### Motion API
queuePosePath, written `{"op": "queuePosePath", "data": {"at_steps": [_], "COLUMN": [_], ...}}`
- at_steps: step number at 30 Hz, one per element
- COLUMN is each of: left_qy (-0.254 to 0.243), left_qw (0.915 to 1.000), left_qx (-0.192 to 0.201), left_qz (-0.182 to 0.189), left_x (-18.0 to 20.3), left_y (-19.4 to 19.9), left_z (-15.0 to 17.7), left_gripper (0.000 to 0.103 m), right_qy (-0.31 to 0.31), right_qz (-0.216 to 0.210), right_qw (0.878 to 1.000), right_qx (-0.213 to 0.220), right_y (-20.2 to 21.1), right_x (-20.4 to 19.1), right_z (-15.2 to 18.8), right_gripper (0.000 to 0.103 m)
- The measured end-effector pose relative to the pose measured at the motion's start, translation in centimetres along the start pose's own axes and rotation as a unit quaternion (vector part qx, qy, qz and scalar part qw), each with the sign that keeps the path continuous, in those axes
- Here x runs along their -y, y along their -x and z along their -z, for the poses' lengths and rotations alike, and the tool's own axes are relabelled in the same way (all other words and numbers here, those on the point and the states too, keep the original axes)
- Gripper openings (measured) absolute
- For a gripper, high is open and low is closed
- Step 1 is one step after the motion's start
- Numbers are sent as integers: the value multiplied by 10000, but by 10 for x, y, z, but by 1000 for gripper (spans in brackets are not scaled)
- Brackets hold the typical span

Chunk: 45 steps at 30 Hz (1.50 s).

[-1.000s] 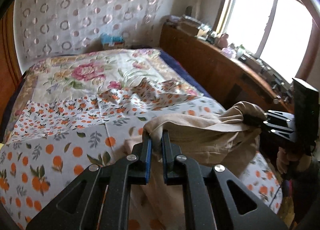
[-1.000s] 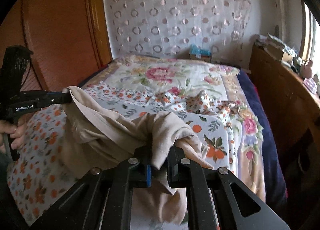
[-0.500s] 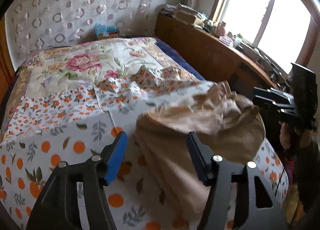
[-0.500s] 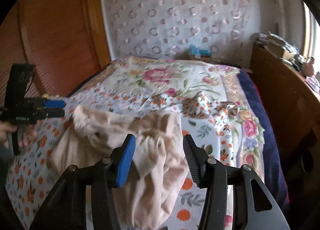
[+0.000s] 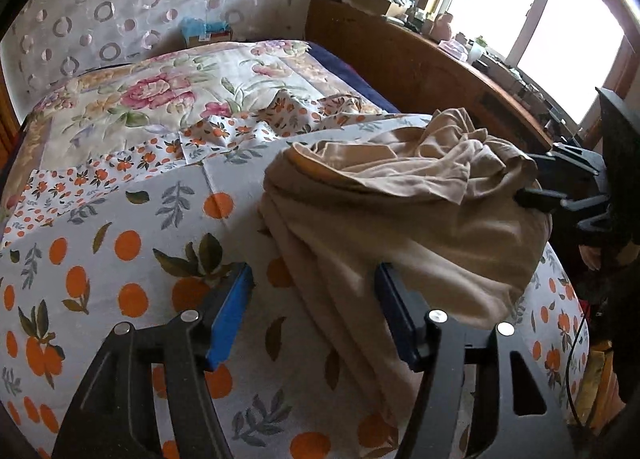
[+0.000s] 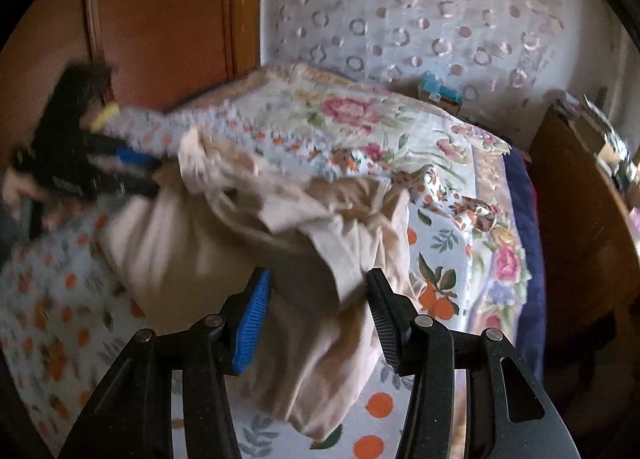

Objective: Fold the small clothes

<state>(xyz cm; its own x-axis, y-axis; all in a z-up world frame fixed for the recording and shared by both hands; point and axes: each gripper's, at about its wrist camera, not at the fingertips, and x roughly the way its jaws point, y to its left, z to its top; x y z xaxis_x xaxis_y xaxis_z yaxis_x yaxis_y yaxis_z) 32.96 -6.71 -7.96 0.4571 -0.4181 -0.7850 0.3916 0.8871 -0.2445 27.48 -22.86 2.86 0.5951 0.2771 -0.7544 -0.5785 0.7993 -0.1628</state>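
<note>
A beige garment (image 5: 400, 211) lies crumpled in a heap on the bed, near its front right corner. It also shows in the right wrist view (image 6: 256, 243). My left gripper (image 5: 314, 311) is open and empty, its fingers over the near left edge of the garment. My right gripper (image 6: 318, 313) is open and empty, just above the near side of the heap. The right gripper shows at the right edge of the left wrist view (image 5: 568, 183), beside the garment. The left gripper shows blurred at the left of the right wrist view (image 6: 120, 171), touching the heap's far side.
The bed is covered by a sheet with orange fruit print (image 5: 120, 243) and a floral quilt (image 5: 160, 99) farther back. A wooden cabinet (image 5: 420, 63) with clutter runs along the right under a window. A wooden wardrobe (image 6: 160, 11) stands at the left. A blue box (image 5: 206, 31) sits at the headboard wall.
Both grippers were shut on the garment and held it up stretched between them. They opened, and the garment dropped into a heap on the bed. The right camera has tilted.
</note>
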Motion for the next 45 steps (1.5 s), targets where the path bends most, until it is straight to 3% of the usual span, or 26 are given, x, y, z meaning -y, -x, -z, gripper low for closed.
{"op": "queuePosePath", "data": {"at_steps": [2,3,4,5,8,12,14,18,19,20,24,29,35,37,40,45], "left_qy": [17,22,23,16,-2,15,42,79,75,74,94,193,166,184,195,272], "left_qw": [10000,10000,10000,10000,10000,10000,9999,9998,9999,9999,9998,9997,9997,9996,9996,9996], "left_qx": [6,5,2,-2,7,44,83,103,101,100,71,-29,6,28,41,102], "left_qz": [8,-2,-10,-18,-58,-74,-88,-116,-114,-115,-154,-168,-195,-204,-178,-43], "left_x": [0,0,1,1,2,1,0,0,0,0,-1,-3,0,-1,-1,-3], "left_y": [-1,-1,-1,-1,-1,0,0,-1,-1,-1,-4,-16,-21,-21,-21,-23], "left_z": [-1,-1,-2,-3,-5,-7,-8,-10,-10,-11,-11,-14,-15,-15,-15,-17], "left_gripper": [64,64,64,64,64,64,64,64,64,64,64,64,64,64,64,53], "right_qy": [84,103,143,159,151,-390,-564,-836,-967,-1096,-1394,-1628,-1943,-1955,-2008,-1964], "right_qz": [115,146,203,314,482,664,567,683,656,635,276,-154,-138,-36,-97,-85], "right_qw": [9999,9998,9996,9992,9977,9962,9967,9941,9931,9919,9898,9865,9803,9800,9790,9798], "right_qx": [7,60,109,164,447,401,168,-83,-79,-9,125,-119,-330,-359,-348,-357], "right_y": [-3,-5,-6,-5,-5,-18,-30,-42,-40,-36,-15,-17,-34,-40,-46,-56], "right_x": [2,5,6,8,19,45,51,55,58,62,56,43,48,49,48,42], "right_z": [-8,-14,-22,-29,-51,-76,-83,-85,-84,-85,-68,-37,-17,-17,-21,-22], "right_gripper": [51,43,13,8,6,6,9,37,49,51,54,56,57,63,65,66]}}
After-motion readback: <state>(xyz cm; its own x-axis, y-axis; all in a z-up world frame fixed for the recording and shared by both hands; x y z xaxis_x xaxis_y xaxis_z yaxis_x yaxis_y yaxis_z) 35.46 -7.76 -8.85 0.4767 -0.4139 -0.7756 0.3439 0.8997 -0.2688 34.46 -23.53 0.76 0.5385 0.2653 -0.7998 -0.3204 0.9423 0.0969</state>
